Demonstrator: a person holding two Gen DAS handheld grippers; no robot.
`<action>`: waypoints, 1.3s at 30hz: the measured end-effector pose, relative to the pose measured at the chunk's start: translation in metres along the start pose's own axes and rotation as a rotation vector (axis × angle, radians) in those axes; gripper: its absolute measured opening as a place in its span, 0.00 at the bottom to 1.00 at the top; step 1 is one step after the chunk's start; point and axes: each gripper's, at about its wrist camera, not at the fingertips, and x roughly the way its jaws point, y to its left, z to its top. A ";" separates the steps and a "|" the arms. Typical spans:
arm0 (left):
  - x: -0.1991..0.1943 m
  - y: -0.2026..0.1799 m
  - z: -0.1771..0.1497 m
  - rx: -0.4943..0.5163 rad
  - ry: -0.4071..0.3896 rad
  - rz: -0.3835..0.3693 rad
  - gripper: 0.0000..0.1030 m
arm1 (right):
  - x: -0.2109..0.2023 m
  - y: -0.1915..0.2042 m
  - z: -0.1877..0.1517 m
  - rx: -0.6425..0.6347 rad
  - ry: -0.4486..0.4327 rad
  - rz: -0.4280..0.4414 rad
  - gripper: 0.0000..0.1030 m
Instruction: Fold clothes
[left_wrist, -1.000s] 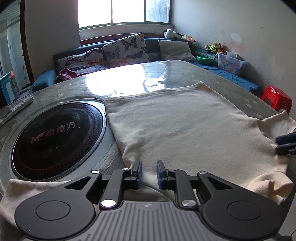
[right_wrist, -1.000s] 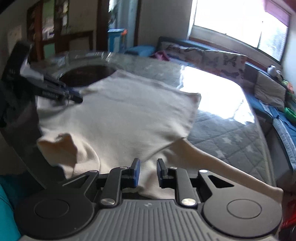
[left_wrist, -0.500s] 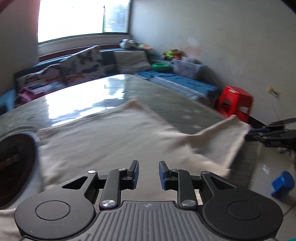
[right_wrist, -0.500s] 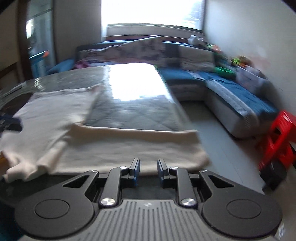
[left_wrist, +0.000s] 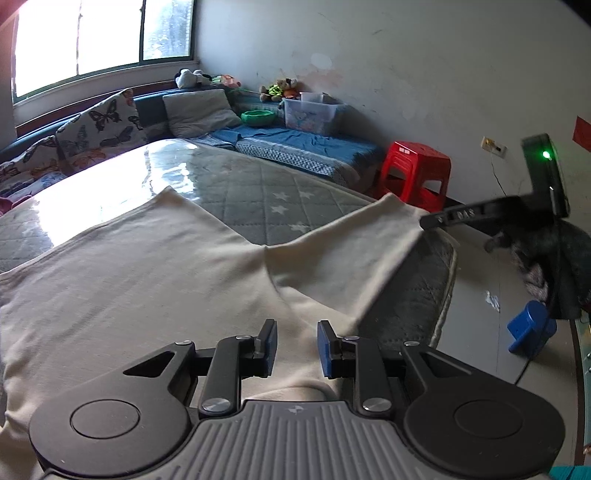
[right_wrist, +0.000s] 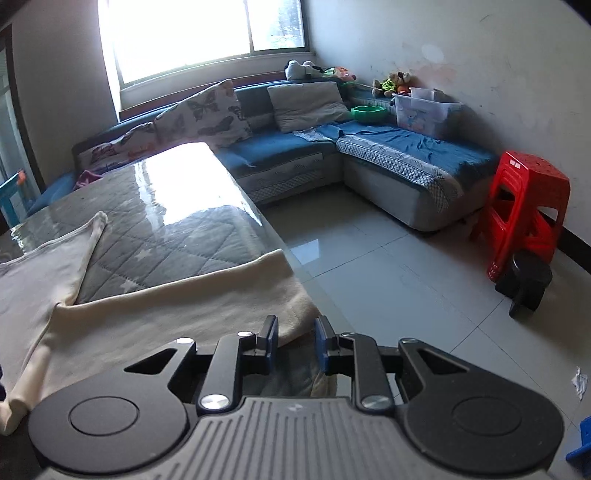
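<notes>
1. Garment (left_wrist: 155, 280): lying flat on counter (left_wrist: 258, 184); sleeve (left_wrist: 351, 251) is now stretching toward the counter's edge, so spreading precedes folding.
2. Left tool (left_wrist: 295, 347): slightly parted, gripping nothing.
3. Right tool (right_wrist: 295, 343): slightly parted over the cuff, empty.
4. Left view alone is showing the right tool at the sleeve end; right view, the floor (right_wrist: 388, 266).
</notes>
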 end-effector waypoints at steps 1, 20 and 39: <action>0.001 0.000 -0.001 0.001 0.003 0.000 0.25 | 0.002 -0.001 0.000 0.000 -0.001 -0.004 0.21; 0.008 -0.007 -0.009 0.048 0.046 -0.006 0.30 | -0.010 0.020 0.050 -0.134 -0.172 -0.007 0.04; 0.013 -0.009 0.000 0.029 -0.007 -0.080 0.36 | -0.053 0.070 0.094 -0.221 -0.241 0.118 0.04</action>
